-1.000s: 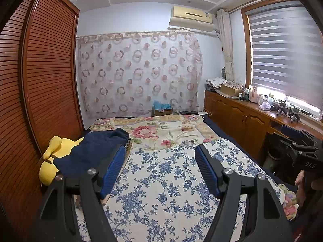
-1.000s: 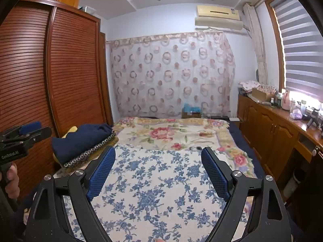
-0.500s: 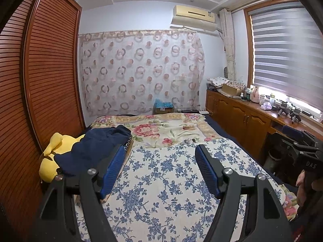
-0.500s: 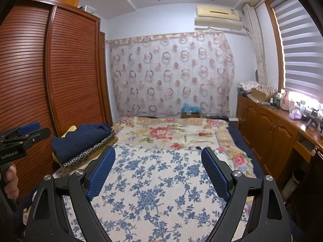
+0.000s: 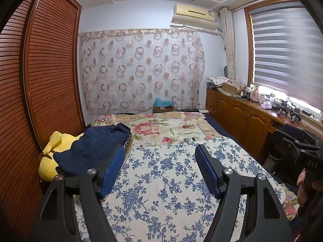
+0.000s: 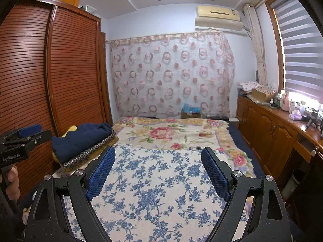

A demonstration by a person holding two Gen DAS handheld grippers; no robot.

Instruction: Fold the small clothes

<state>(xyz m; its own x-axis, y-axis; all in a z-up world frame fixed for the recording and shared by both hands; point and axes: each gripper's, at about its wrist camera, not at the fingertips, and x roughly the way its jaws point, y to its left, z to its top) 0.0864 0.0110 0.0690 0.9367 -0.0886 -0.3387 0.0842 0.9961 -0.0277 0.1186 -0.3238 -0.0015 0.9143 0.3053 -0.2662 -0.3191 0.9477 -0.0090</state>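
Observation:
A folded dark navy garment (image 5: 90, 149) lies on a beaded cushion at the bed's left side, over a yellow plush toy (image 5: 48, 159). It also shows in the right wrist view (image 6: 80, 139). My left gripper (image 5: 159, 161) is open and empty, held above the blue-flowered bedspread (image 5: 165, 185), with the garment just past its left finger. My right gripper (image 6: 158, 164) is open and empty above the same bedspread (image 6: 157, 191). The left gripper also shows at the left edge of the right wrist view (image 6: 22, 141).
A louvred wooden wardrobe (image 5: 40, 80) runs along the left. A wooden cabinet (image 6: 272, 129) with clutter stands under the window on the right. A rose-patterned blanket (image 6: 171, 131) covers the far half of the bed. A curtain hangs behind.
Both grippers have stayed open. The left wrist view has tilted up slightly and shifted a little; the right has barely moved.

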